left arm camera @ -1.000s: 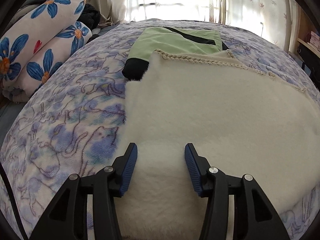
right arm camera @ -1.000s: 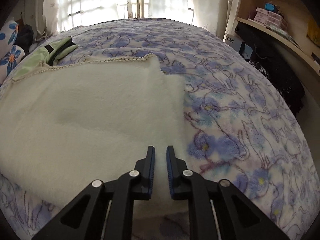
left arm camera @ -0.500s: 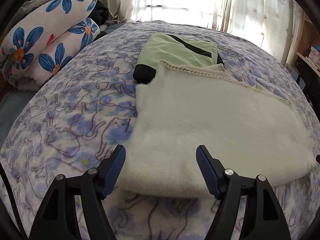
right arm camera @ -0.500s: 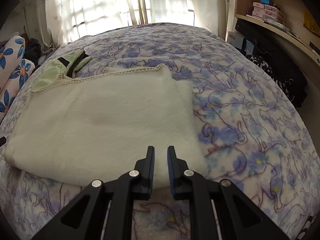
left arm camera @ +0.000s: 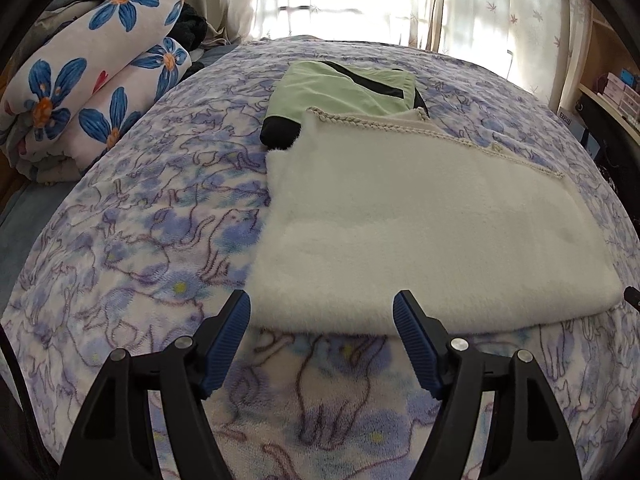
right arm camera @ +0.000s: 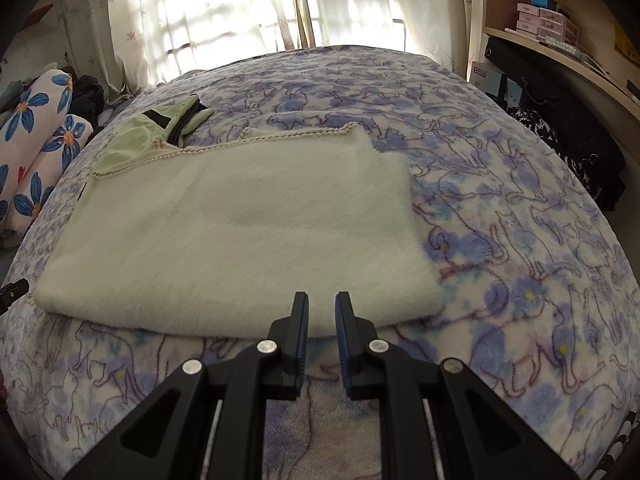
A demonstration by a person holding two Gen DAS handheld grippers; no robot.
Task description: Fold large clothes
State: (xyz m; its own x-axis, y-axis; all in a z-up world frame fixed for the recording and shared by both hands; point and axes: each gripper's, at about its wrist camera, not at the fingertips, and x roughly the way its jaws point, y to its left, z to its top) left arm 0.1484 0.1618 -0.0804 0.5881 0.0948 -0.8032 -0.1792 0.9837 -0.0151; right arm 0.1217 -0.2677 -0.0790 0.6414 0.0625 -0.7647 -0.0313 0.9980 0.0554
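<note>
A large cream fluffy garment (left arm camera: 424,220) lies folded flat on the blue-patterned bed cover (left arm camera: 152,248); it also shows in the right wrist view (right arm camera: 240,232), with a braided trim along its far edge. My left gripper (left arm camera: 322,316) is open and empty, just in front of the garment's near-left edge. My right gripper (right arm camera: 322,312) has its jaws nearly together with a narrow gap and nothing between them, at the garment's near-right edge.
A folded green and black garment (left arm camera: 344,88) lies beyond the cream one. Rolled flowered bedding (left arm camera: 88,92) is stacked at the left. Curtains (right arm camera: 224,12) hang at the far end. A shelf with boxes (right arm camera: 540,20) and dark bags (right arm camera: 568,128) stands on the right.
Both grippers have pulled back off the cream garment toward the near edge of the bed. The left jaws have opened wider. The garment stays flat.
</note>
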